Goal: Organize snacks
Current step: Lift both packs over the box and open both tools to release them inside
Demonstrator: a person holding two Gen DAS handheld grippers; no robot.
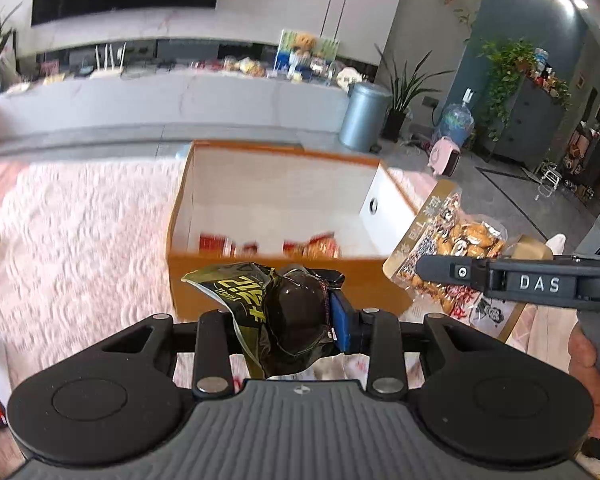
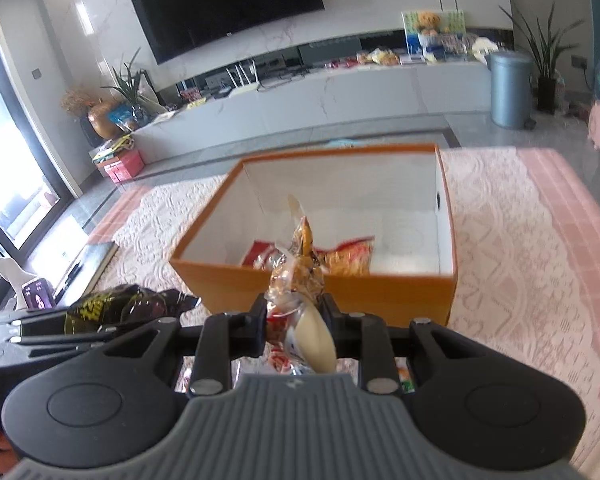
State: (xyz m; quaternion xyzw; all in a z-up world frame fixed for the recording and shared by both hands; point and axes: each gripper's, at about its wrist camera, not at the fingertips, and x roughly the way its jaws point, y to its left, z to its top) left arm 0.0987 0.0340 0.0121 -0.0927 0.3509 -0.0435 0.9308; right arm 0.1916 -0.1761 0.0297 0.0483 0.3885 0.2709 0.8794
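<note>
Two claws each hold a snack near the orange box (image 2: 320,292). At lower centre of the left wrist view, the left claw (image 1: 284,320) is clamped on a crumpled black packet with yellow lettering (image 1: 276,304), just short of the box's near wall. The right claw (image 2: 296,320), at lower centre of its own view, pinches a clear bag of golden-brown snacks (image 2: 300,272). Red and orange packets (image 2: 340,258) lie inside the white-lined box, which sits on a pink lace cloth (image 2: 520,240).
</note>
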